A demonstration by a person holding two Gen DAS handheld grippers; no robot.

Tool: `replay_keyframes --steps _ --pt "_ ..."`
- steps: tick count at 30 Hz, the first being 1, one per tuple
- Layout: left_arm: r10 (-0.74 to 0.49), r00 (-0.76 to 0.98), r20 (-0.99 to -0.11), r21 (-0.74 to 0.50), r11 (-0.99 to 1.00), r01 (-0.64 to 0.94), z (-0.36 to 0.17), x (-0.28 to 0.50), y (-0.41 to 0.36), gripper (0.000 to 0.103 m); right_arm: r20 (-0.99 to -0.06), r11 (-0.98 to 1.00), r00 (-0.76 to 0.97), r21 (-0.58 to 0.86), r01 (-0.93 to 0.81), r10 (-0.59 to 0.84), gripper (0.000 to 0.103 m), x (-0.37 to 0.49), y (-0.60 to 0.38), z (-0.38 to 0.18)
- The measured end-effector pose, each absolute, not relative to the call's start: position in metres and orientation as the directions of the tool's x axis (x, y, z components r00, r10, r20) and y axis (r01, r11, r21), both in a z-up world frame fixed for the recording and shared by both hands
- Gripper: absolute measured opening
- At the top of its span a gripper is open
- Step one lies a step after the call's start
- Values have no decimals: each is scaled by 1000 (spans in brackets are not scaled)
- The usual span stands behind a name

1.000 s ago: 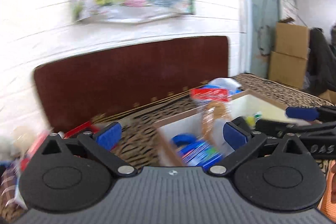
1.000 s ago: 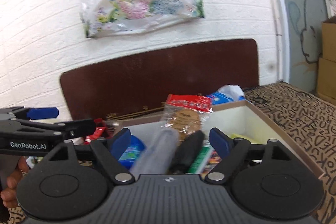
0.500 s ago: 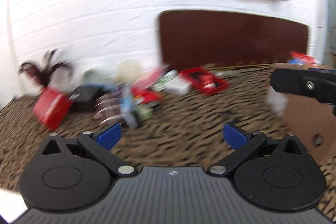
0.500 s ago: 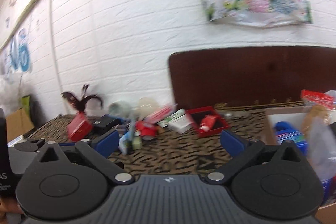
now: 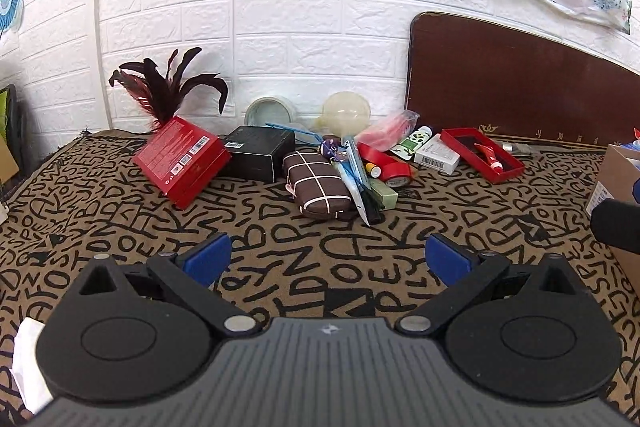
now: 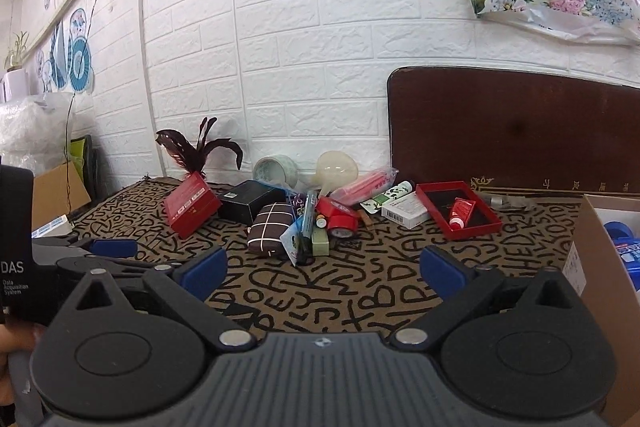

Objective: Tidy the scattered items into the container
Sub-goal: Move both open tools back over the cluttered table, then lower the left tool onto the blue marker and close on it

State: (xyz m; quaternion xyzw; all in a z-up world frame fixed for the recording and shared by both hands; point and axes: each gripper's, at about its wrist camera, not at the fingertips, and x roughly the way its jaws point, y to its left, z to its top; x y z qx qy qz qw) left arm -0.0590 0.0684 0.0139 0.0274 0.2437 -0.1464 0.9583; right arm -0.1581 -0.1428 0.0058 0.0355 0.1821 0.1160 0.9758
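Scattered items lie in a pile by the white wall: a red box (image 5: pixel 182 159) (image 6: pixel 191 205), a black box (image 5: pixel 260 151) (image 6: pixel 250 202), a brown checked case (image 5: pixel 318 185) (image 6: pixel 270 229), red tape (image 5: pixel 390 165) (image 6: pixel 340 221), a white carton (image 5: pixel 436 155) (image 6: pixel 404 211) and a red tray (image 5: pixel 482 155) (image 6: pixel 458 213) with a small tube. The cardboard container (image 5: pixel 618 173) (image 6: pixel 604 267) stands at the right edge. My left gripper (image 5: pixel 328 257) and right gripper (image 6: pixel 322 267) are open, empty, and short of the pile.
A letter-patterned cloth (image 5: pixel 280 247) covers the table. A dark brown board (image 5: pixel 520 87) leans on the wall behind the tray. Dark feathers (image 5: pixel 168 87), a tape roll (image 5: pixel 270 111) and a pale round lid (image 5: pixel 346 111) rest against the wall. The left gripper shows at the right view's left edge (image 6: pixel 112 249).
Both grippers have swung left, away from the container and toward the pile of items. Both stay open and empty.
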Motion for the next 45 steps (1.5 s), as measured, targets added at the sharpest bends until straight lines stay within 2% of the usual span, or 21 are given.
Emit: replay_keyframes --steps 8,13,26,33,38,41,43,45 --pt "-256 842 -475 16 954 300 3 -40 66 103 -359 976 908 91 -199 218 103 -142 -141 -3" --pt "-224 876 -428 116 947 299 -6 -20 60 103 -373 977 903 91 -193 213 103 -128 -143 -9" --pt "-201 824 -529 168 927 334 -45 50 30 100 -404 983 898 122 -136 174 103 -98 -170 -24" --pt "-122 811 -572 178 947 268 -55 74 27 101 -419 986 896 134 -99 147 103 -91 -190 -32" --pt "25 833 -552 209 972 109 -54 85 65 102 -416 985 898 153 -85 142 103 -88 -198 -35" --pt "-24 821 -570 146 981 130 -51 83 85 97 -410 983 900 160 -89 148 103 -84 -198 -36" --pt "-42 844 -535 169 973 156 -46 72 88 92 -411 981 898 167 -95 157 103 -82 -198 -37" --pt "-110 865 -490 162 963 215 -38 54 89 89 -409 980 897 171 -105 168 103 -82 -196 -38"
